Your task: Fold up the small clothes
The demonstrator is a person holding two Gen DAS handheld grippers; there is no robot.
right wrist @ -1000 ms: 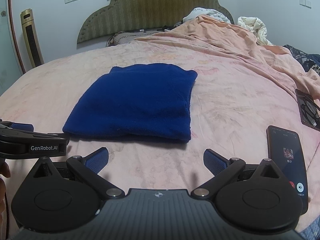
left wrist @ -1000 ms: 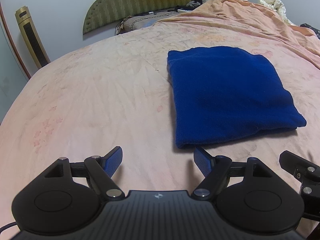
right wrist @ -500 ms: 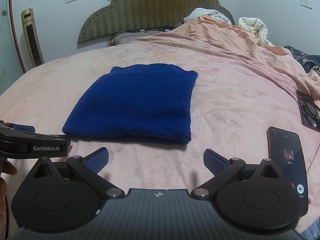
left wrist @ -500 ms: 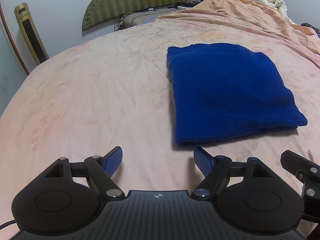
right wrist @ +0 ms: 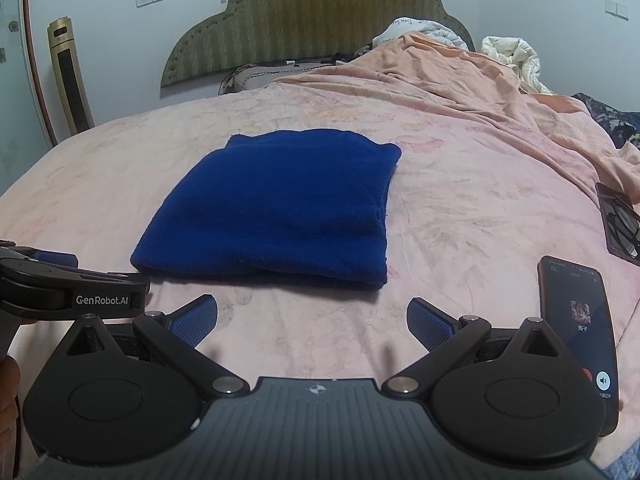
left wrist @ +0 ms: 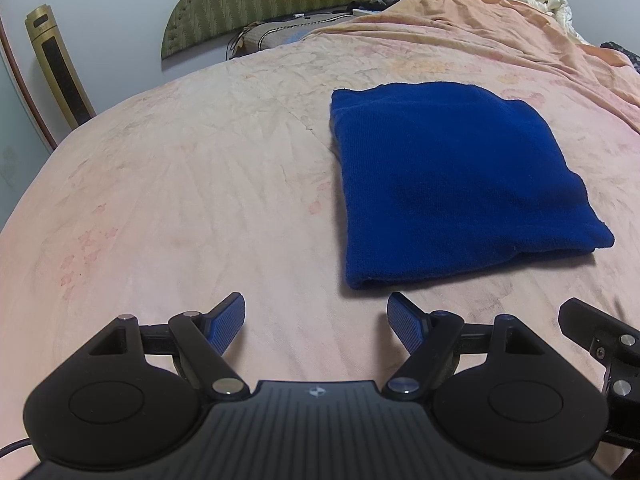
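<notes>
Blue-padded left hand-held gripper [left wrist: 316, 322] wide apart, empty

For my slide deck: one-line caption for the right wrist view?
Open right claw hovers before a folded blue garment on a pink bedsheet, phone alongside.

"genrobot.ai" (white letters) stands on the left gripper [right wrist: 52, 258]; phone [right wrist: 576, 336] text too small.

A folded blue cloth [right wrist: 276, 208] lies flat on a pink bed [right wrist: 460, 200]. The right hand-held gripper [right wrist: 312, 320] hovers near its front edge, jaws apart and empty. A lit phone [right wrist: 576, 320] lies at right.
</notes>
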